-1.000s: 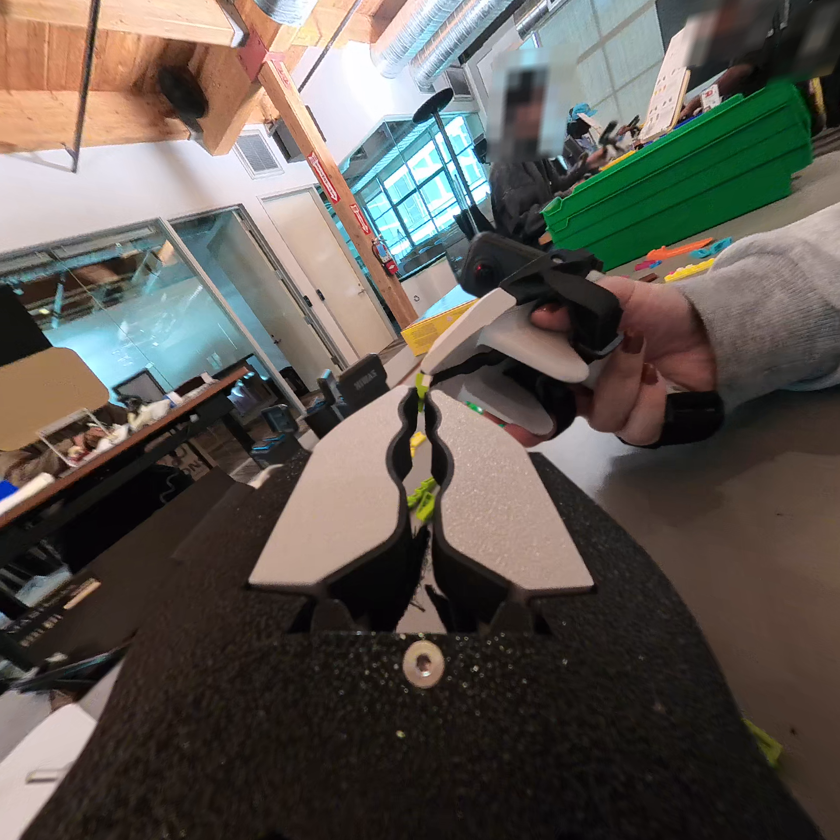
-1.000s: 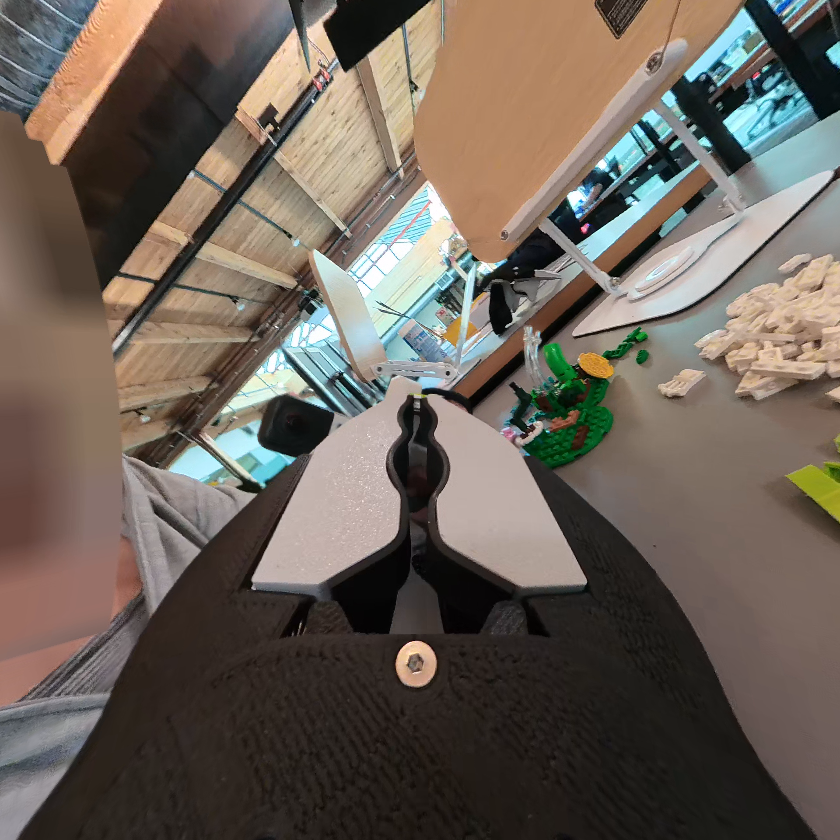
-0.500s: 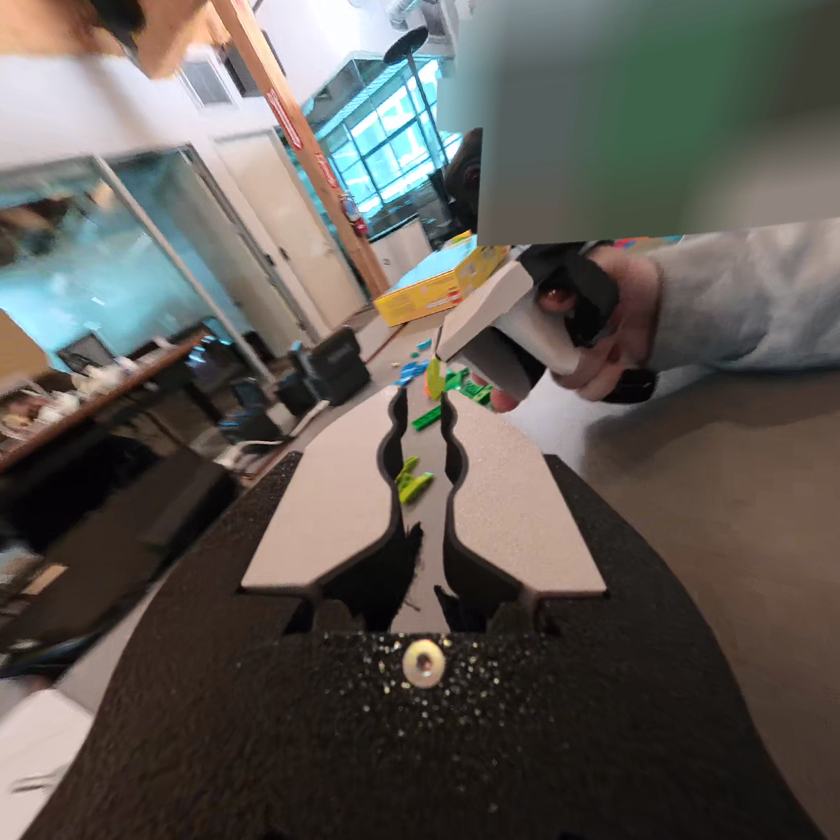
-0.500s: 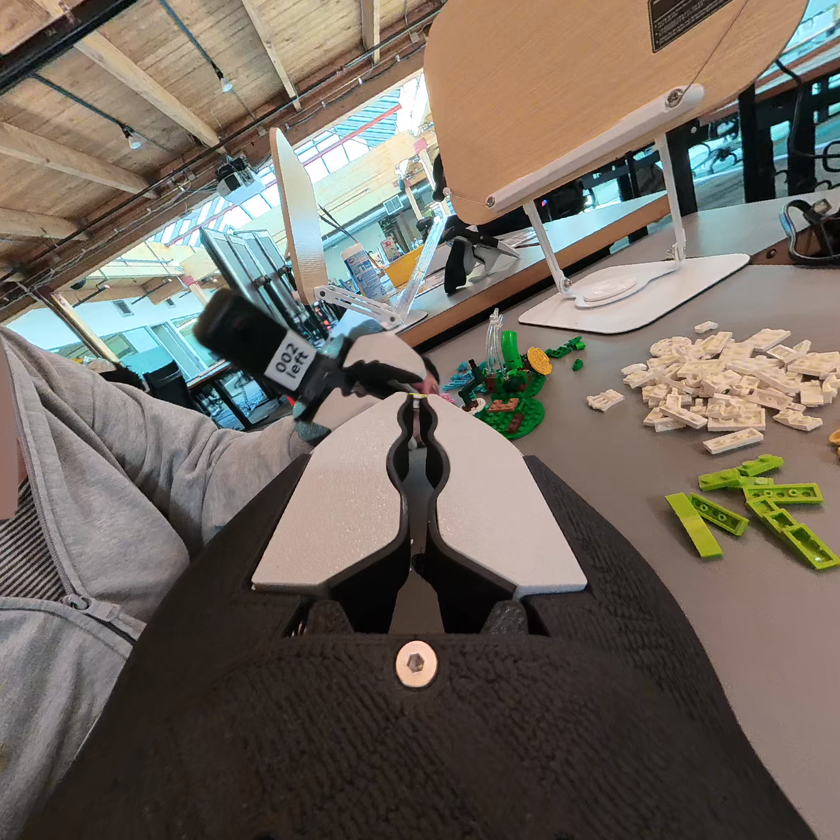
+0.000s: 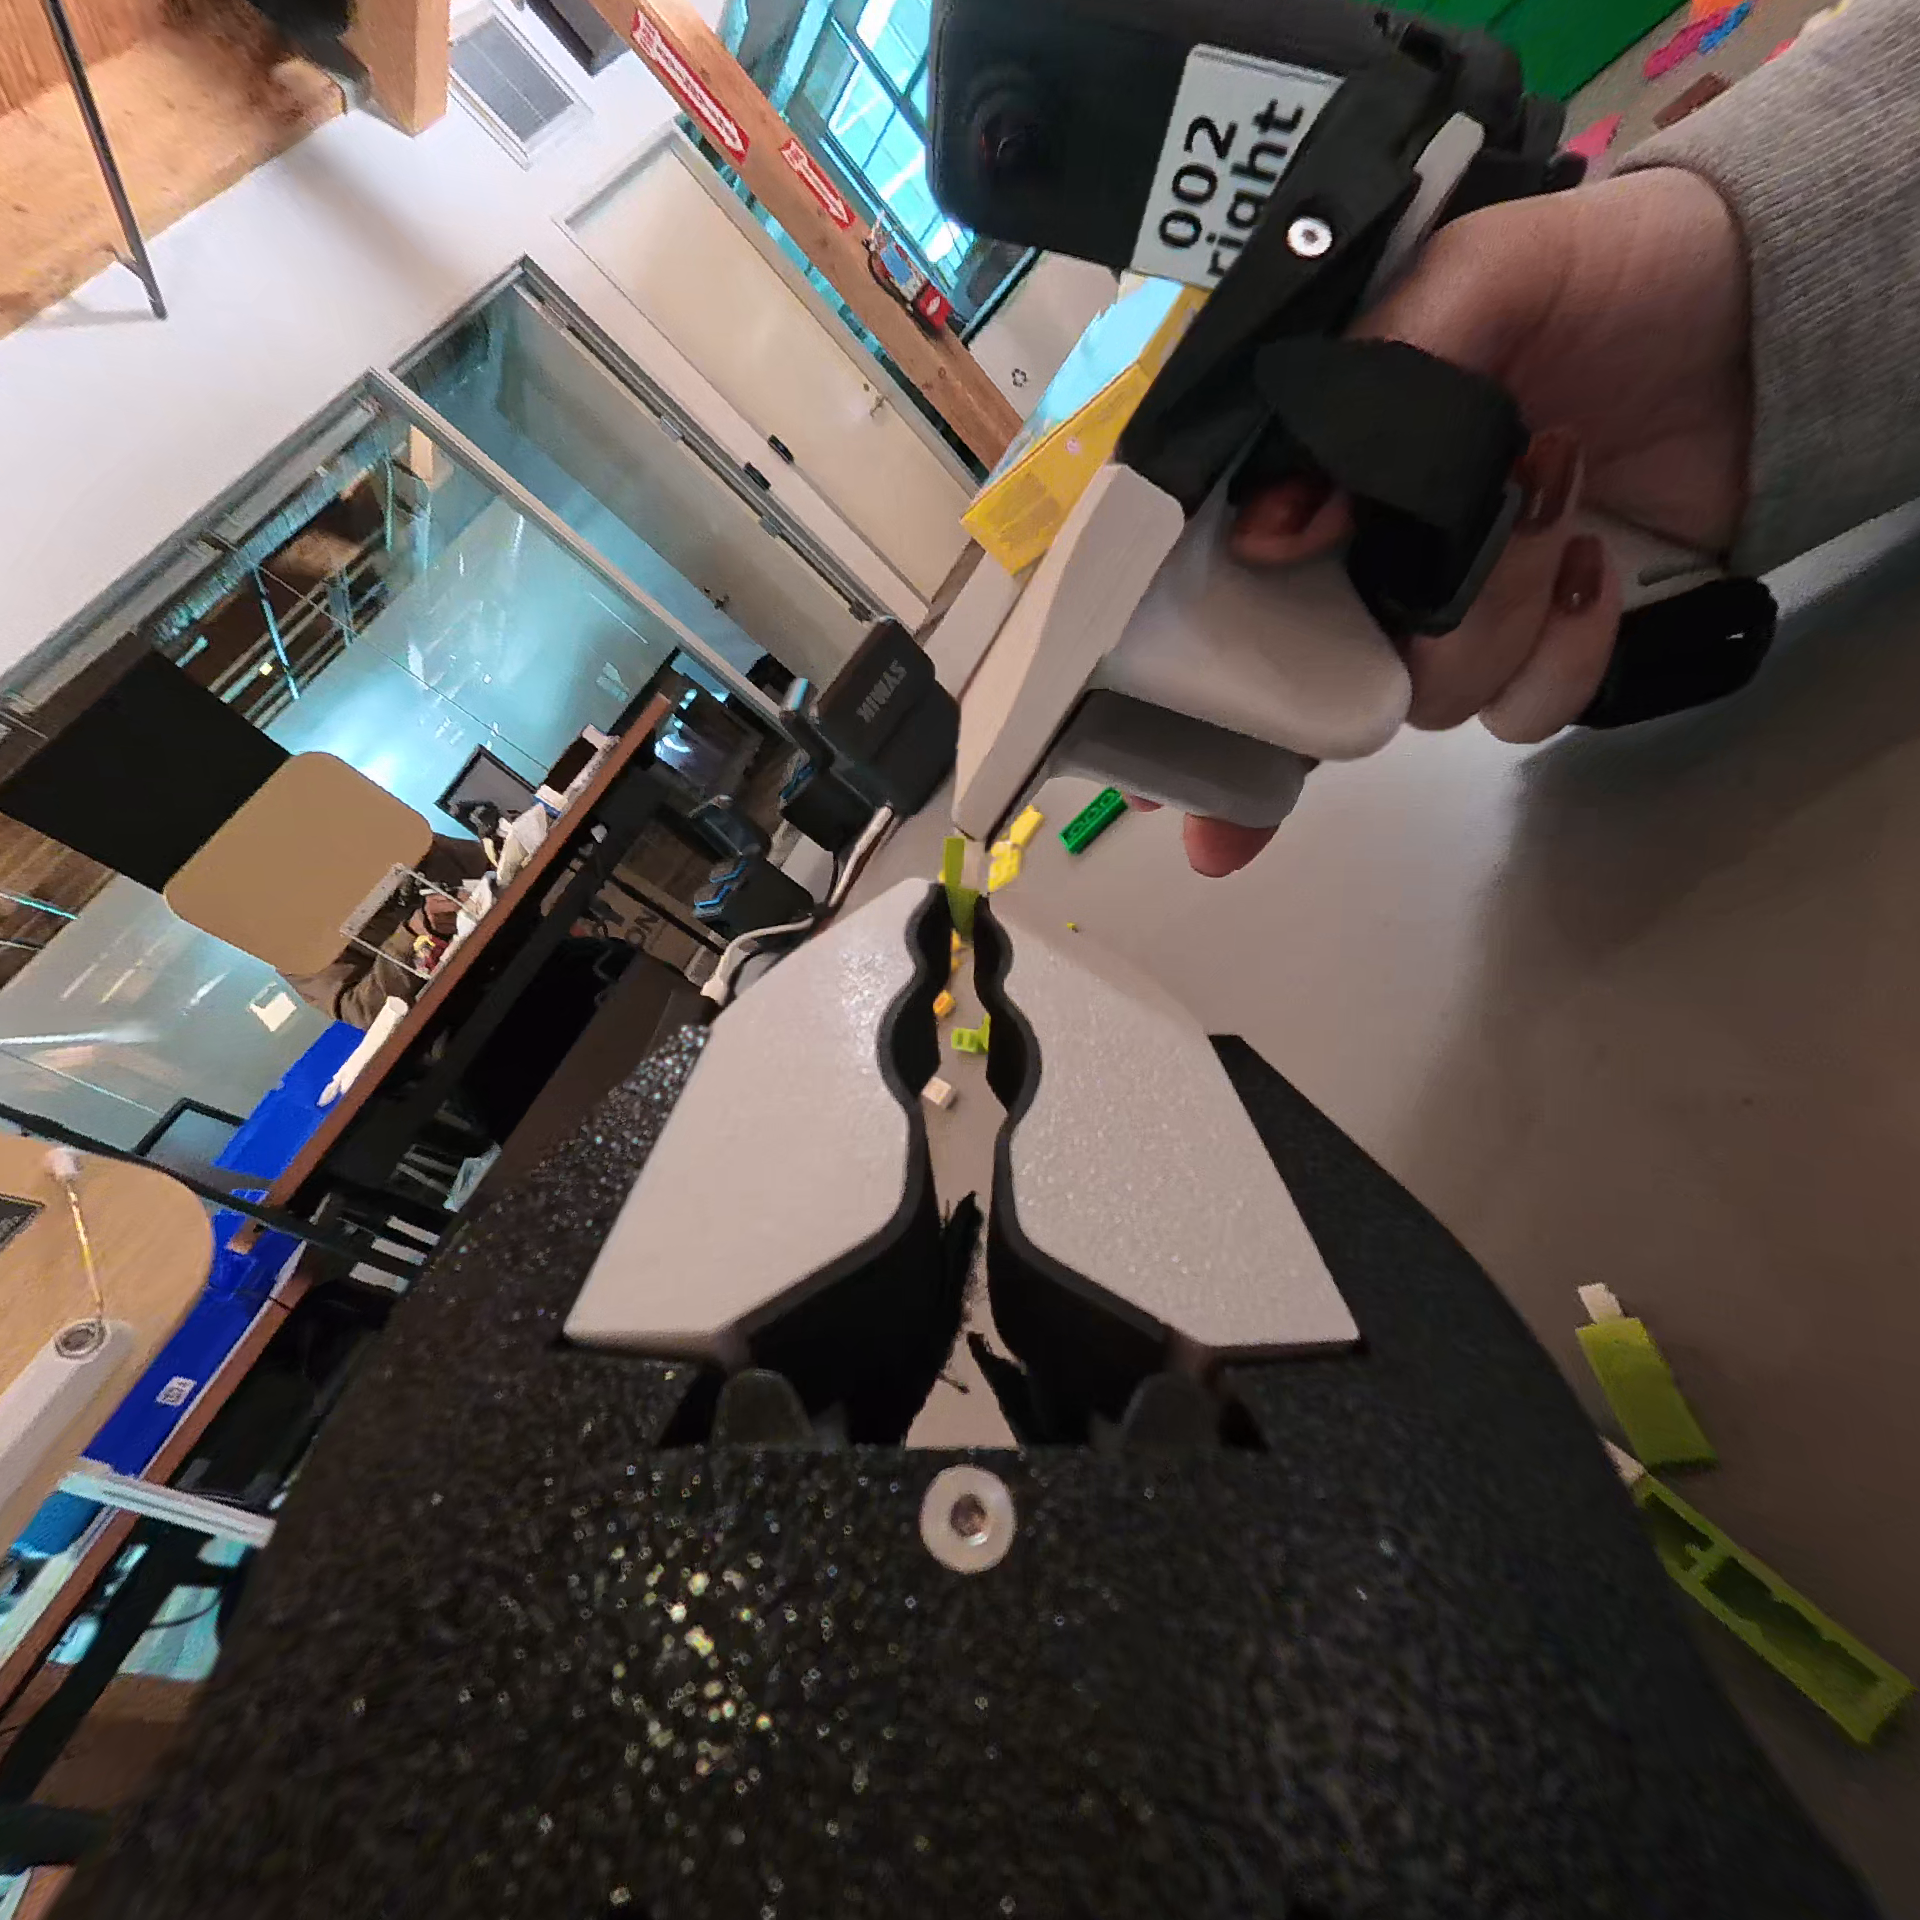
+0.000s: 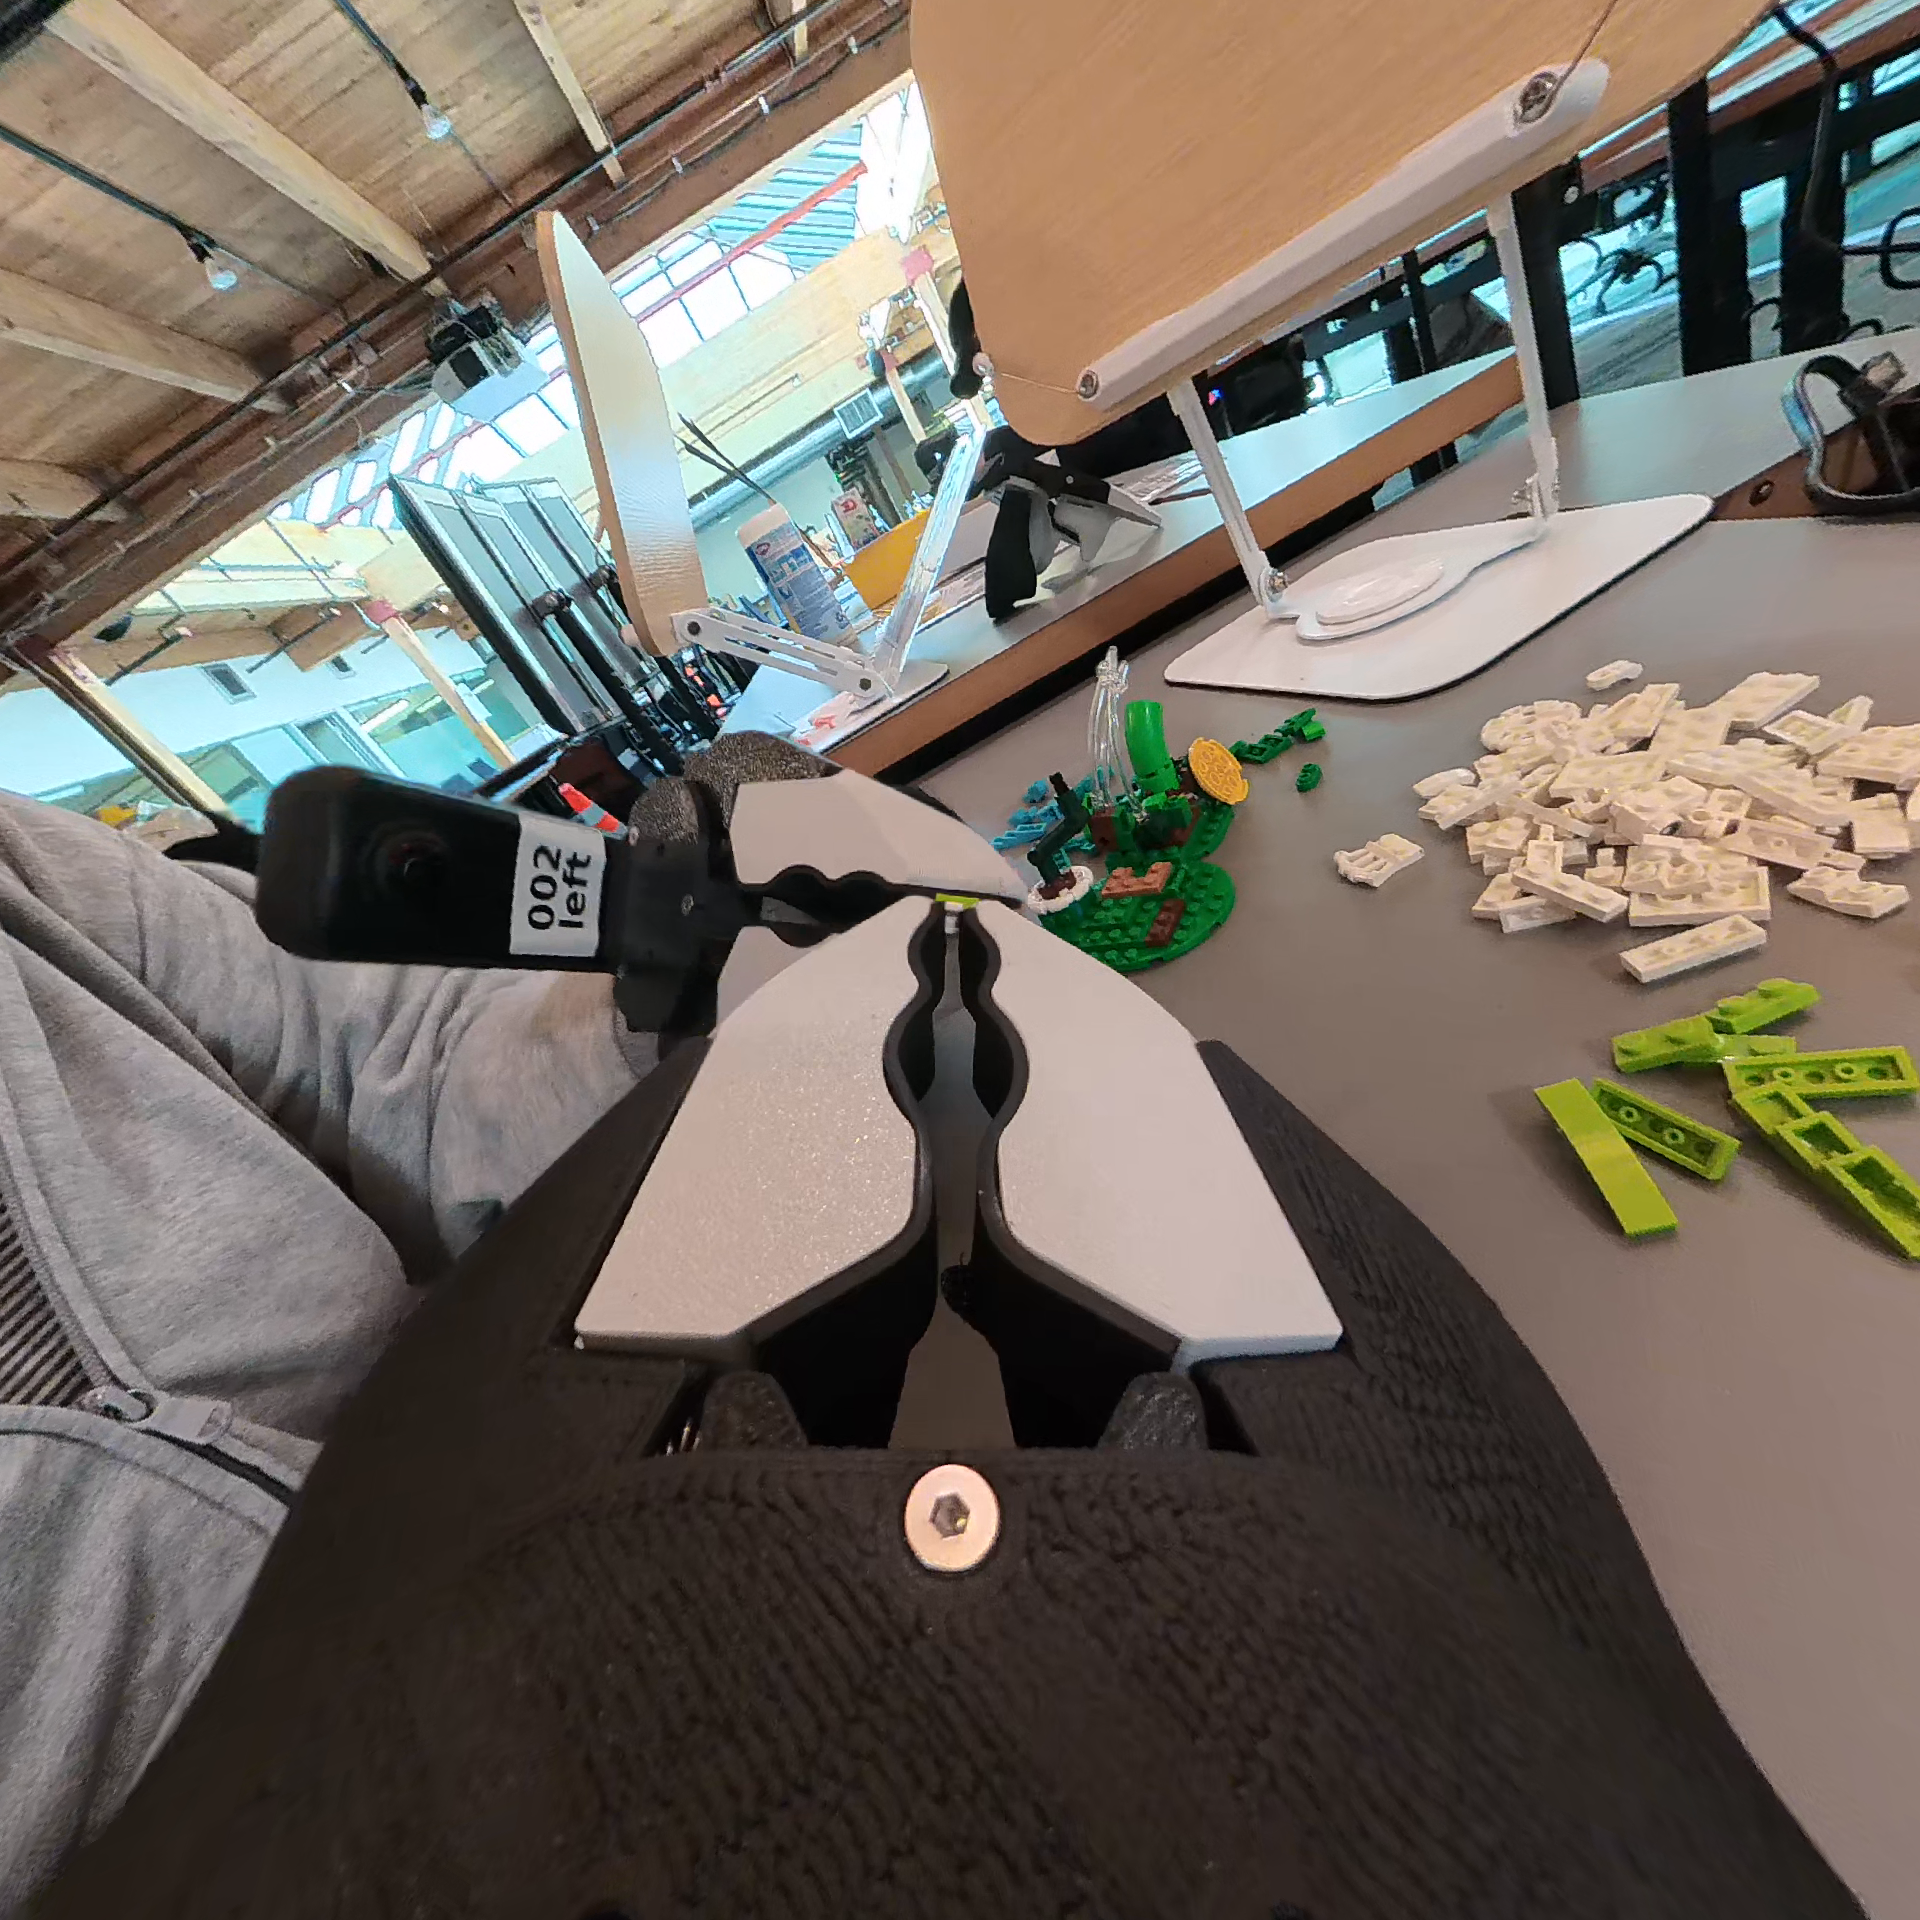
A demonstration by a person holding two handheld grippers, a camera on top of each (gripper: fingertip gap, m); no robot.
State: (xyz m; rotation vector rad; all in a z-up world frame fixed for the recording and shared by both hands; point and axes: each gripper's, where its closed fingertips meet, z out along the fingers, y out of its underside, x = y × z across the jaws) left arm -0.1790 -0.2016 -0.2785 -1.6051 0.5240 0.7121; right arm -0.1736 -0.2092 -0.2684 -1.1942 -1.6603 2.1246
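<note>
above table | left gripper [image 5: 964,920] reclosed on lime plate [image 5: 958,883] | right gripper [image 6: 954,920] meets it

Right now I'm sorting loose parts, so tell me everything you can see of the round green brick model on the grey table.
The round green brick model is a studded plastic base plate lying flat on the grey table. On it stand a curved green tube, a clear arched piece, brown bricks, a yellow disc at its far edge and a dark green stalk in a white ring. Small teal pieces lie beside it on the left. Neither gripper touches it; the white brick pile lies apart, to its right.
</note>
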